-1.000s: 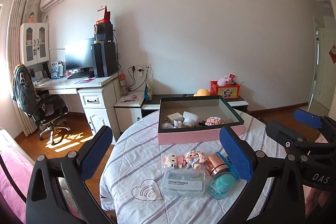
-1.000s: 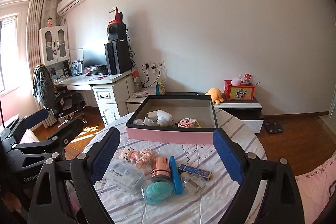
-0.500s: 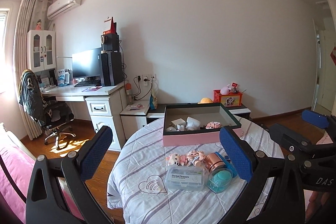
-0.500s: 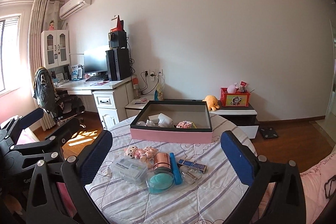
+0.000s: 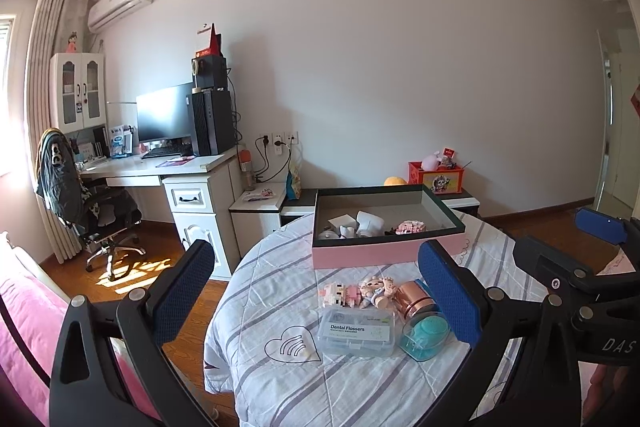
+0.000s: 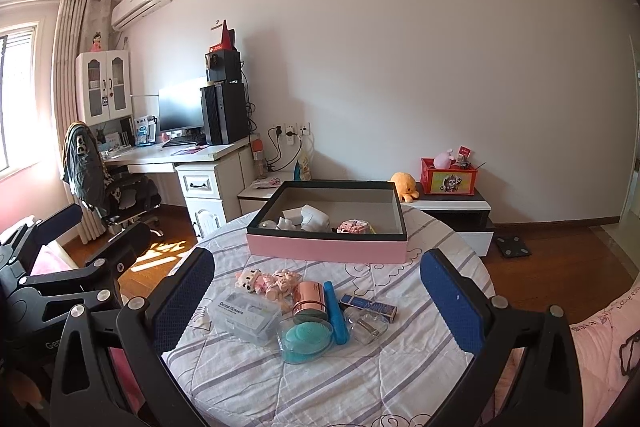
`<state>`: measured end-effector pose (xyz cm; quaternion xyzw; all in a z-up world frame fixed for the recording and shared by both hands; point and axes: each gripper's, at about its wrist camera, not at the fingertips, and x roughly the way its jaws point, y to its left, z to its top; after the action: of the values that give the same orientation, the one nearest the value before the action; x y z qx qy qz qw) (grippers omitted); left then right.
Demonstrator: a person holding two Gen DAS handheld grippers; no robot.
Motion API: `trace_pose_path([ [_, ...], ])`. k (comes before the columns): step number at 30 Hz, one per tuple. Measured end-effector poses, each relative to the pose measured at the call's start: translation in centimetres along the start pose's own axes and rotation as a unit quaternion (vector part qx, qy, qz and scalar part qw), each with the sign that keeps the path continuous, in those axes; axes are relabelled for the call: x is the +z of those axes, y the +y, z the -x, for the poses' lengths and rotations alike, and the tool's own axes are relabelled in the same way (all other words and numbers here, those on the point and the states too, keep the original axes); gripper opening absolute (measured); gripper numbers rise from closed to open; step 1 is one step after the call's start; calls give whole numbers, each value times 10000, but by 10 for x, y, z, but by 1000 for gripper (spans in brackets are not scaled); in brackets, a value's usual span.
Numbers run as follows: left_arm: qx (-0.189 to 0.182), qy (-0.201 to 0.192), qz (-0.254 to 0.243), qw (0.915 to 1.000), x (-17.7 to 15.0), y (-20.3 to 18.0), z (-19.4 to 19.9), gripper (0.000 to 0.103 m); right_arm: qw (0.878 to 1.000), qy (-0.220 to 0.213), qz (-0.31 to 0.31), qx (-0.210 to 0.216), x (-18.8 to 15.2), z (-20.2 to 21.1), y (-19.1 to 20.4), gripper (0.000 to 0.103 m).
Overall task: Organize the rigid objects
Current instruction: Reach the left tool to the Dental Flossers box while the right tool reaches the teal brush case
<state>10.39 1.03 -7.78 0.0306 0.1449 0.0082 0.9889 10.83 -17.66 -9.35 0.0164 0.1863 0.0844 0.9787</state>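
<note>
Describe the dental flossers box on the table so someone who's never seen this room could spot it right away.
Find the round table with the striped cloth and the pink box at its far side. In the cluster of small things nearer the camera, the dental flossers box lies at the left end, flat. It is the only clear rectangular case with a printed white label.
</note>
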Motion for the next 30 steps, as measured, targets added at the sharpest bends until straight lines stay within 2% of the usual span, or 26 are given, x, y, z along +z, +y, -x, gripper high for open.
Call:
trace_pose_path([
  [6,-158,597,-4,9981,-24,3,-40,103,9987,500,40,30,-21,-36,-2,103],
  [13,-200,1544,-127,9877,-73,4,-93,103,9897,1413,5,250,-68,-96,-5,103],
  [16,-192,1751,-117,9843,-86,8,-107,103,9849,1711,5,263,-85,-119,-5,103],
  [21,-154,1936,-54,9809,-99,17,-122,103,9811,1892,18,401,-98,-144,-5,102],
  [25,-357,2038,115,9783,-103,21,-130,103,9790,1989,48,432,-100,-157,-2,96],
  [29,-505,2111,80,9761,-105,13,-138,103,9791,1973,146,474,-102,-161,-1,83],
  [30,-541,2126,65,9756,-106,10,-140,103,9787,1963,108,597,-103,-161,-4,71],
])
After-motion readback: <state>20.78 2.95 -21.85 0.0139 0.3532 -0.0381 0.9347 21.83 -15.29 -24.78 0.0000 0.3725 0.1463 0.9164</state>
